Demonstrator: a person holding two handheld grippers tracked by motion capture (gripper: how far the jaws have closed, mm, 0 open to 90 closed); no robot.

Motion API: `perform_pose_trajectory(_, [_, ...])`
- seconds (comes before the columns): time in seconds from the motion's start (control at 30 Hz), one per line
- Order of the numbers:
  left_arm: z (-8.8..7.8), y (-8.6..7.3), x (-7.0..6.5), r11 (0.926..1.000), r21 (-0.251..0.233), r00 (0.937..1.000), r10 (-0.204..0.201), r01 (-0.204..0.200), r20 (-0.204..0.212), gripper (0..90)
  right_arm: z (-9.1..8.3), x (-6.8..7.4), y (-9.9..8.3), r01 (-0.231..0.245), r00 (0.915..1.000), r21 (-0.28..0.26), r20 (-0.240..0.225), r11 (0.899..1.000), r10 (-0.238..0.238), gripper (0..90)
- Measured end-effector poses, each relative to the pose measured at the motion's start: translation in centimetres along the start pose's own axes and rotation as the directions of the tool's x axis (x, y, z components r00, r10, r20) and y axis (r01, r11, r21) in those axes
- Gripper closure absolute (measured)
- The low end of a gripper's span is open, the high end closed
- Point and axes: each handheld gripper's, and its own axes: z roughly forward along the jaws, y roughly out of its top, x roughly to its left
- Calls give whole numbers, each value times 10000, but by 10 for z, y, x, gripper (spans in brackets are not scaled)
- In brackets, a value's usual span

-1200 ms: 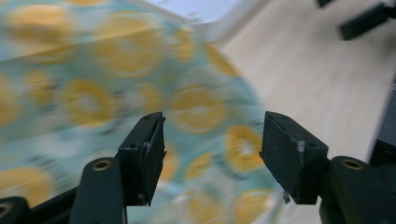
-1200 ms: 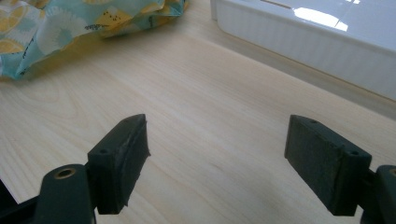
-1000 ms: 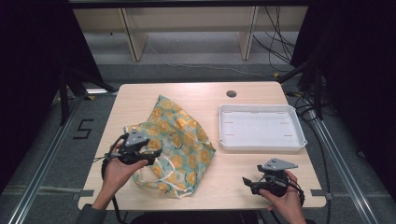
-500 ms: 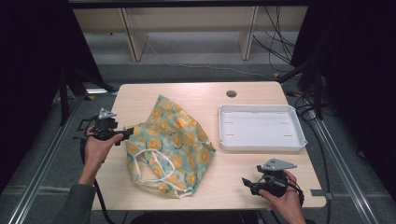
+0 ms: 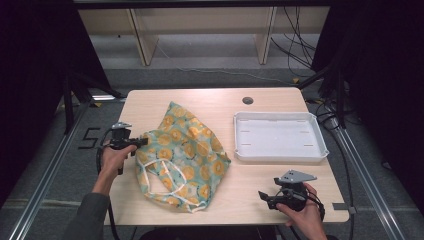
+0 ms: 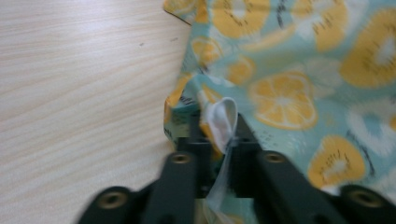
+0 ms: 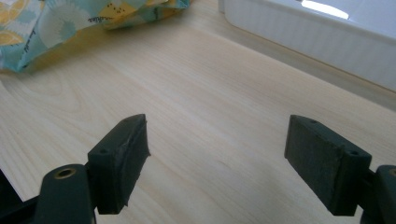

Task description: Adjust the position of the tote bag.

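Two jaws of the left gripper [image 6: 219, 140] have just clamped the bag's [image 5: 185, 155] left edge on the table [image 5: 280, 100]; pull slowly, flat. Right gripper [image 7: 217, 163] gapes, idle.

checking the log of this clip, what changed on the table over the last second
The left tongs left the middle of the fruit-print cloth bag, swung out to its left edge, and have just been closing: they now pinch the bag's edge and its white trim. The bag's near part has shifted slightly. The right tongs stayed open at the front right of the table, and the white tray did not move.
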Motion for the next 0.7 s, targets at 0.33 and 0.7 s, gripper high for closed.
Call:
perform_pose_trajectory(0.33, [-32, -37, -22, 9951, -398, 9955, 920, -910, 241, 886, 4, 9, 6, 138, 9994, 133, -310, 9998, -134, 233])
perform_pose_trajectory(0.7, [-48, -60, -48, 9857, -71, 9844, 1687, -1686, 501, 885, 32, 35, 33, 532, 9888, -234, -1381, 9983, -560, 228])
